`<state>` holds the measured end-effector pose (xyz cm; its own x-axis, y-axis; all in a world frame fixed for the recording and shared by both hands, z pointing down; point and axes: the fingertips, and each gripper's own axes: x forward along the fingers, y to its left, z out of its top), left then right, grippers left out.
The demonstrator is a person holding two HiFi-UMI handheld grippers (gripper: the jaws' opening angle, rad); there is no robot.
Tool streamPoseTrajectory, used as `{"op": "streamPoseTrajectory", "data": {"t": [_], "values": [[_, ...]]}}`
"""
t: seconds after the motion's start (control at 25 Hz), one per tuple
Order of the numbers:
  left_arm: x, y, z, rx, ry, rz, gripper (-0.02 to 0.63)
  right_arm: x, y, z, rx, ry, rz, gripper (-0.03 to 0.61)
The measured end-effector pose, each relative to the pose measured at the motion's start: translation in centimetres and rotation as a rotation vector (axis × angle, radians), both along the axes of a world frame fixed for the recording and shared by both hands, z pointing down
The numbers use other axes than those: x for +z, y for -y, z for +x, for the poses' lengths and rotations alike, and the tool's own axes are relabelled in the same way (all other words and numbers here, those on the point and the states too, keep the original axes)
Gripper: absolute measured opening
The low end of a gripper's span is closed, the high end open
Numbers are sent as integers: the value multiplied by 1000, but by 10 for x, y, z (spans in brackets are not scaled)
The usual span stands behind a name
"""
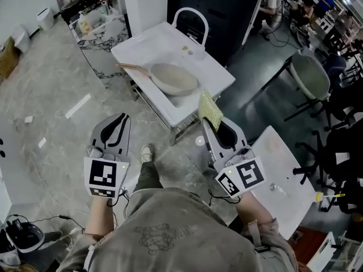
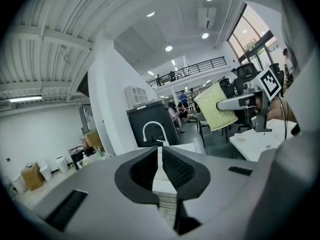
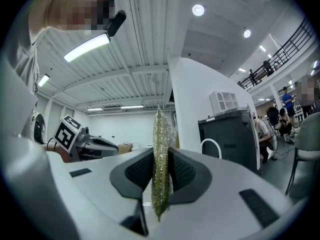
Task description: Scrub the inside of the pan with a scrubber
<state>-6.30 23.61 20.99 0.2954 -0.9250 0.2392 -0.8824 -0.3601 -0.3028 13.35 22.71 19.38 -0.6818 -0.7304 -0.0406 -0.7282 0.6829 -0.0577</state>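
Observation:
A pale round pan [image 1: 173, 78] with a wooden handle lies in the white sink unit [image 1: 142, 47] ahead of me. My right gripper [image 1: 211, 119] is shut on a yellow-green scrubber [image 1: 209, 109], held upright just short of the sink's near right edge. In the right gripper view the scrubber [image 3: 160, 159] stands edge-on, pinched between the pads. The left gripper view shows that scrubber [image 2: 216, 106] from the side. My left gripper [image 1: 115, 124] hangs shut and empty over the floor, left of the sink; its jaws [image 2: 160, 161] meet with nothing between them.
A curved white tap [image 1: 190, 17] rises at the sink's far side. A white table [image 1: 278, 174] stands to my right, with office chairs [image 1: 309, 75] beyond. A marble-topped counter [image 1: 99, 30] sits at the far left. People work at desks in the far right background.

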Motion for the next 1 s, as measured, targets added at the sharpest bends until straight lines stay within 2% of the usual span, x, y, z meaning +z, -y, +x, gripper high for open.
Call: {"op": "streamPoseTrajectory", "data": {"t": [0.28,1.0], "values": [[10,69,-26,81,-1,-45,38,1,55,-28,67,-23,-28,77],[36,272,-89,348,67,-149,40,5,229,-99,238,-55,-103,77]]}}
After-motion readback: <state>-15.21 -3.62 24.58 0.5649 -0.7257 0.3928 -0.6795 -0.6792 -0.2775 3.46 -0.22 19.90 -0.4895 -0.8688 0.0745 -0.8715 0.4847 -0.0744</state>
